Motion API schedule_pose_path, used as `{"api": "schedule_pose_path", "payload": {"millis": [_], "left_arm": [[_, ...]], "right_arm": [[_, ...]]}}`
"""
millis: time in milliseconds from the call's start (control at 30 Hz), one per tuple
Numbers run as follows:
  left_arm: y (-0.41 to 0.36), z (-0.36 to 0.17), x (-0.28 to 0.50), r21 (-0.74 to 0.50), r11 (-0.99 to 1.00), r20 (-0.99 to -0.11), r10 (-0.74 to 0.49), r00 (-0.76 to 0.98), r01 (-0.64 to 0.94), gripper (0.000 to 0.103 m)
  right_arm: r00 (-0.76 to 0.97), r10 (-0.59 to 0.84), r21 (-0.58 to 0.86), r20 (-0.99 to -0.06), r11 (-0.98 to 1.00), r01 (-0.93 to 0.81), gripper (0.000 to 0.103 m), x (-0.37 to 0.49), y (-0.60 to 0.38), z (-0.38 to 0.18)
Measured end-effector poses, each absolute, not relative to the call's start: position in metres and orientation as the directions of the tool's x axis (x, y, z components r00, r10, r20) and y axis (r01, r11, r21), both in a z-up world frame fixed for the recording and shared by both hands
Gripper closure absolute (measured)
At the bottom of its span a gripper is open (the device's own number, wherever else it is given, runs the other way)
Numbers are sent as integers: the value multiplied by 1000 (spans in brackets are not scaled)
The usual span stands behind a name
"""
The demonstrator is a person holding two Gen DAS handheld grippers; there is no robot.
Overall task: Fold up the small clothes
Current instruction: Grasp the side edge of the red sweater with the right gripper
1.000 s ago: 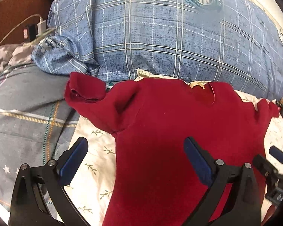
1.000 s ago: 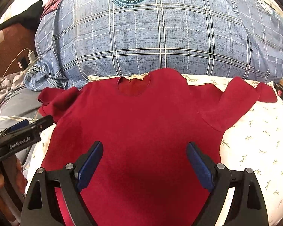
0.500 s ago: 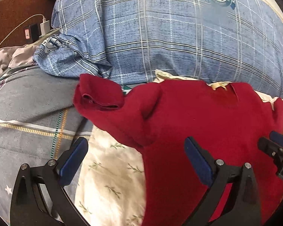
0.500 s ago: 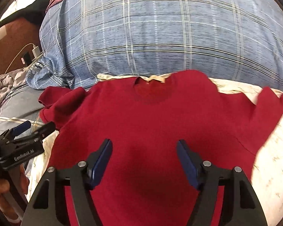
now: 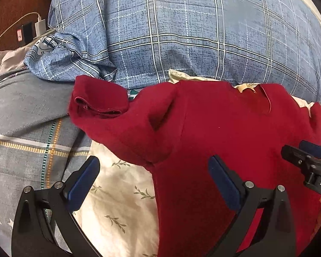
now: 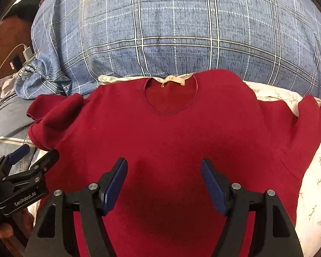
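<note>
Right gripper (image 6: pixel 163 184): jaws part-open, pads apart with only the flat chest of the dark red knitted top (image 6: pixel 171 132) showing in the gap; nothing pinched. No fold or edge lies between the pads, so this reads as a hover over the middle of the garment, not a grasp.

Left gripper (image 5: pixel 153 180): jaws wide, empty. Its right pad sits above the red body panel, its left pad above the cream leaf-print sheet (image 5: pixel 117 197). The side seam and armpit of the top fall in the gap, probably because that edge is the next thing to take.

Garment: lies face up, spread on the sheet on the bed, neckline with a tan label (image 6: pixel 173 80) pointing away toward the big blue plaid pillow (image 6: pixel 171 27). The sleeve on the left hand's side (image 5: pixel 100 102) is bunched, its cuff turned back onto the grey plaid blanket (image 5: pixel 21 132), so it needs drawing in or flattening first. The other sleeve (image 6: pixel 310 115) lies out flat on the sheet.

Judgement: no fold made yet; both hands are positioned to start one from the sleeves inward.

Background: white charger and cable (image 5: pixel 39 24) at upper left, not involved.
</note>
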State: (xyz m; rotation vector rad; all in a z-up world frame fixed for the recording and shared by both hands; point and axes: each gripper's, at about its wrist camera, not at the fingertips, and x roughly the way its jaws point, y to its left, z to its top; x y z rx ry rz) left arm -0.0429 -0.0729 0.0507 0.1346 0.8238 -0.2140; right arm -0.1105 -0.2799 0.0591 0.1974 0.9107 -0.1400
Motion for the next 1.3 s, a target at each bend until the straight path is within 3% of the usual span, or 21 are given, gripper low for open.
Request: {"api": "schedule_pose_path", "payload": {"millis": [467,600,733,1000,1167,1300], "left_arm": [[-46,53,-30,43,984,-735,-84,673,170,1],[-16,56,-20,-7,995,-743,-72,665,101,1],[9,54,-12,-53,998,-755,-65,652,38,1],[25,55,-9,-86,996,-764,-72,641,10,1],[32,52,-9,-67,997,-766,-34,642,-27,1],[32,49,-8,-78,996,-773,-39,633,-33,1]], "right_arm": [[624,3,99,-781,988,118,36,-95,-252,62],[618,110,187,-779,981,61,43,-80,-244,68],[614,293,341,-733,939,-42,41,-52,-226,84],[587,436,368,-682,898,-240,40,-4,-155,124],[506,426,296,-750,900,-319,40,28,-105,118],[434,463,340,-773,880,-333,35,54,-85,106]]}}
